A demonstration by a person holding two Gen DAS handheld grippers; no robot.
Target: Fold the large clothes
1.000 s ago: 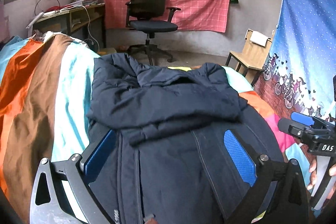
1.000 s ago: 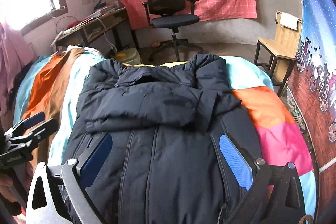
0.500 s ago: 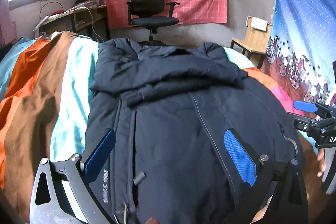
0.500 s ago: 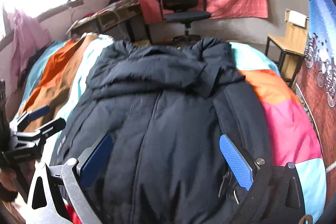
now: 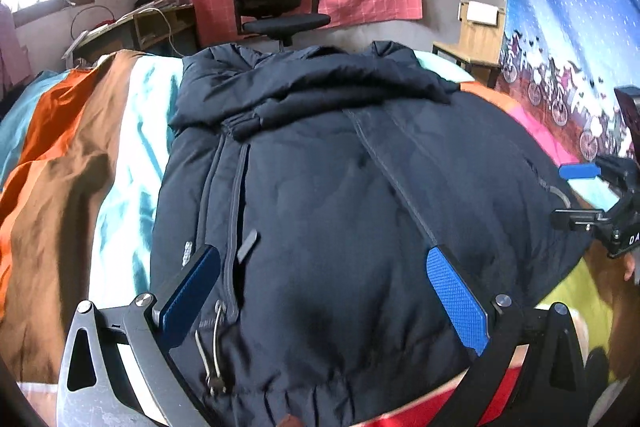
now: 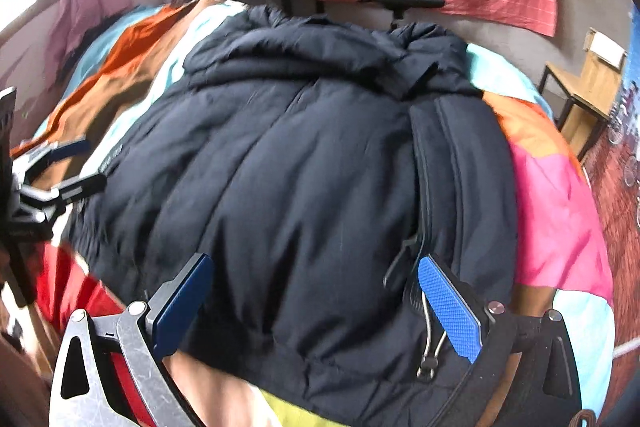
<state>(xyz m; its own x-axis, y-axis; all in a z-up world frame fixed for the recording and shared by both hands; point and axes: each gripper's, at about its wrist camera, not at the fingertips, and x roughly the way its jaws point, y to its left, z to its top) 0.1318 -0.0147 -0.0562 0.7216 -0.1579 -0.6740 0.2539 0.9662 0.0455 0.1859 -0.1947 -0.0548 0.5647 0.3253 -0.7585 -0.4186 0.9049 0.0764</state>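
A large dark navy padded jacket lies front up on a multicoloured bedspread, sleeves folded across its chest; it also shows in the right wrist view. My left gripper is open and empty above the jacket's hem near its left side. My right gripper is open and empty above the hem near its right side, next to a zip and drawcord toggle. Each gripper shows at the edge of the other's view, the right gripper and the left gripper.
The bed's colour blocks spread left and right of the jacket. Beyond the bed stand a black office chair, a cluttered desk and a wooden chair. A blue patterned hanging covers the right wall.
Both grippers have drawn back towards the jacket's hem, which now shows under them. They stay open. The jacket has not moved.
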